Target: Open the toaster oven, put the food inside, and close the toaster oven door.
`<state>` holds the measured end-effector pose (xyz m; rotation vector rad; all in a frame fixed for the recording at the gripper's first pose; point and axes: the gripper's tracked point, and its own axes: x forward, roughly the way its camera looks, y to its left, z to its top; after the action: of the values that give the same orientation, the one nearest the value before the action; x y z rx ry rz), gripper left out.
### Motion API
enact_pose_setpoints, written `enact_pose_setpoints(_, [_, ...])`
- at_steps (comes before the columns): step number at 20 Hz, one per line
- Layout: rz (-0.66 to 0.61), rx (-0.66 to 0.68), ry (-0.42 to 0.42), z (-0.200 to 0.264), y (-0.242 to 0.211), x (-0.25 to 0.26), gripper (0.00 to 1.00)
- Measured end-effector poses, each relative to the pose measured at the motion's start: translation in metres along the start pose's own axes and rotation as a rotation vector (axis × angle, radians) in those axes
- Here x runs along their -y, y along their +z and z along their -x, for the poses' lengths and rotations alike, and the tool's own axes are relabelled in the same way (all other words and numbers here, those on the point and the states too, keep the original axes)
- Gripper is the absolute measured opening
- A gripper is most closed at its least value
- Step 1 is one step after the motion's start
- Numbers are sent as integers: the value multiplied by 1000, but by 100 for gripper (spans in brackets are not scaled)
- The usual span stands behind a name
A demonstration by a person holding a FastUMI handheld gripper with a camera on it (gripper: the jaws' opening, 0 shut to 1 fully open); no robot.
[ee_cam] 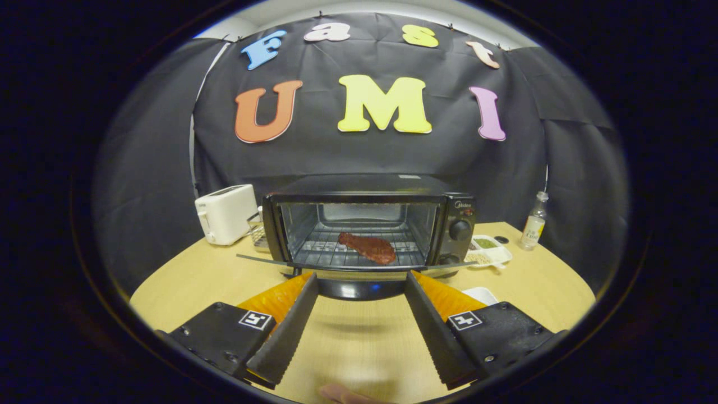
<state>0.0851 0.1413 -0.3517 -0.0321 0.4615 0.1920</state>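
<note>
We see our gripper (362,280) spread wide with nothing between its fingers, their tips just under the front edge of the toaster oven's (367,224) lowered door (359,266). Bare wooden table (359,342) lies between the fingers and back toward us, giving open room there. The door hangs flat and open, so the oven mouth is clear. Inside, a reddish piece of meat (367,247) lies on the wire rack (325,251). A white toaster (225,214) stands left of the oven; right of it sit a divided white tray (489,251) holding green and pale bits, and a small bottle (533,221) near the table edge.
</note>
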Motion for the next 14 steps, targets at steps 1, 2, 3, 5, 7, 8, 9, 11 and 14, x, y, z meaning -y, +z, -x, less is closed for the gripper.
enact_pose_setpoints(1, [3, 7, 2, -3, 6, 0, 99])
enact_pose_setpoints(2, [7, 14, 1, -6, 12, 0, 99])
enact_pose_setpoints(3, [13, 26, -2, -9, 19, 1, 99])
enact_pose_setpoints(5, [27, 45, -13, -16, 32, 1, 100])
enact_pose_setpoints(7, [49, 61, -22, -25, 44, 0, 100])
enact_pose_setpoints(8, [66, 71, -27, -29, 51, 0, 100])
enact_pose_setpoints(9, [87, 75, -32, -34, 56, 1, 100])
enact_pose_setpoints(11, [99, 74, -61, -43, 64, 7, 100])
enact_pose_setpoints(14, [112, 73, -103, -51, 76, 16, 100])
